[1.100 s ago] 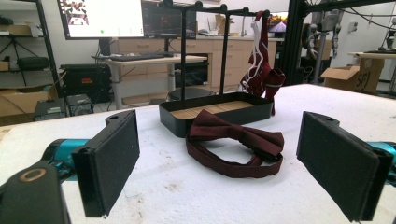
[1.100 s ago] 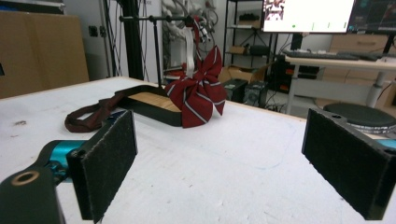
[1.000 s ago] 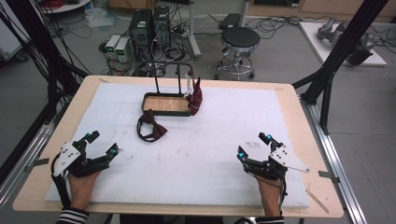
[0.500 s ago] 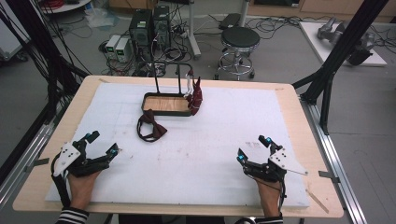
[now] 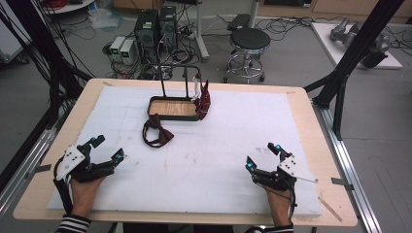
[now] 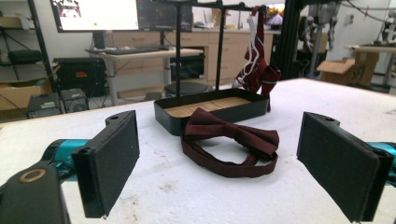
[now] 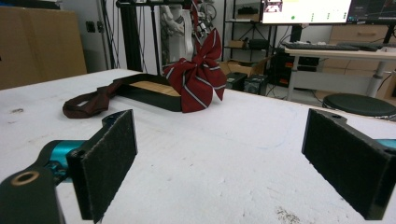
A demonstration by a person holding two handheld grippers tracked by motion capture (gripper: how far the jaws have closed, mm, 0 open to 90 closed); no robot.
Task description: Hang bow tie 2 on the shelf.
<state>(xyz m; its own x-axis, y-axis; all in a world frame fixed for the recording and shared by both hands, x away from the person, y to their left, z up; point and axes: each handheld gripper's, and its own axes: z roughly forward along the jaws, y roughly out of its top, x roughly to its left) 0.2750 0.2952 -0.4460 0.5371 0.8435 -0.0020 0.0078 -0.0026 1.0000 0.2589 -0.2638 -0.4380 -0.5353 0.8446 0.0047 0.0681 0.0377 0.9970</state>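
Note:
A dark maroon bow tie (image 5: 156, 133) (image 6: 233, 140) (image 7: 91, 103) lies flat on the white mat, just in front of a black tray with a wooden floor (image 5: 172, 108) (image 6: 210, 109) (image 7: 147, 91). A black rack (image 5: 175, 77) rises from the tray. A red striped bow tie (image 5: 204, 99) (image 6: 257, 70) (image 7: 196, 79) hangs from the rack's right end. My left gripper (image 5: 106, 149) (image 6: 233, 163) rests open at the near left, jaws wide apart and aimed at the maroon tie. My right gripper (image 5: 262, 156) (image 7: 233, 163) sits open at the near right with nothing between its jaws.
The white mat (image 5: 218, 145) covers most of a wooden table (image 5: 311, 126). Black frame posts (image 5: 350, 58) stand at the right and left. A stool (image 5: 248, 41) and computer towers (image 5: 155, 24) sit on the floor behind the table.
My right gripper has shifted slightly toward the near edge of the table. The left gripper and both ties have stayed put.

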